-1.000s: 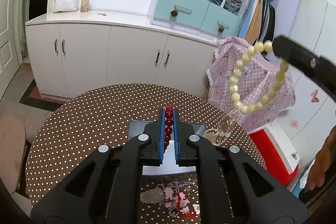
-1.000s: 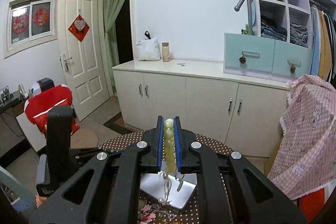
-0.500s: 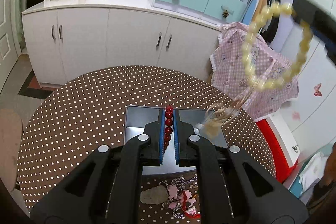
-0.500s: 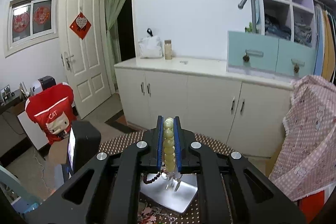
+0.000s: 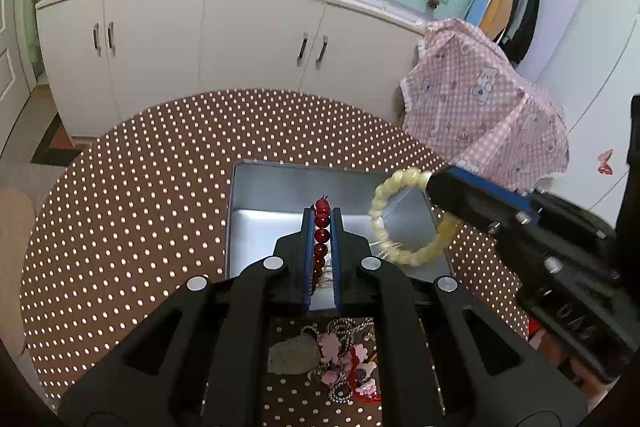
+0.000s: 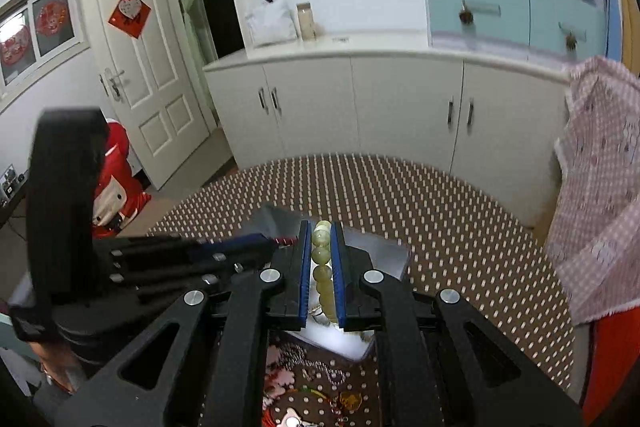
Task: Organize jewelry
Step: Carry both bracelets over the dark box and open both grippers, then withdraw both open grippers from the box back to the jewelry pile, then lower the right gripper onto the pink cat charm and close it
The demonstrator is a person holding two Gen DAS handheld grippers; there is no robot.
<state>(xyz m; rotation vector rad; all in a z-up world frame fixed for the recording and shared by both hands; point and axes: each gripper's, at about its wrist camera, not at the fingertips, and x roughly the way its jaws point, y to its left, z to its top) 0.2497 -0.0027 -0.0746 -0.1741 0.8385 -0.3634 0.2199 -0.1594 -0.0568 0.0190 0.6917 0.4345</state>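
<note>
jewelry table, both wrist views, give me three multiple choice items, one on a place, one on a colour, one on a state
1. Where does the loose pile of jewelry lie?
A. inside the silver tray
B. on the dotted tablecloth, on the near side of the tray
C. on the white cabinet

2. What colour are the beads in the left gripper?
A. dark red
B. blue
C. black

3. What is the state of the right gripper?
A. wide open and empty
B. shut on a pale yellow-green bead bracelet
C. shut on a metal chain

Answers:
1 B: the pile sits on the tablecloth, outside the silver tray.
2 A: the red bead bracelet runs between its blue pads.
3 B: the yellow-green bracelet is pinched between its pads.
</note>
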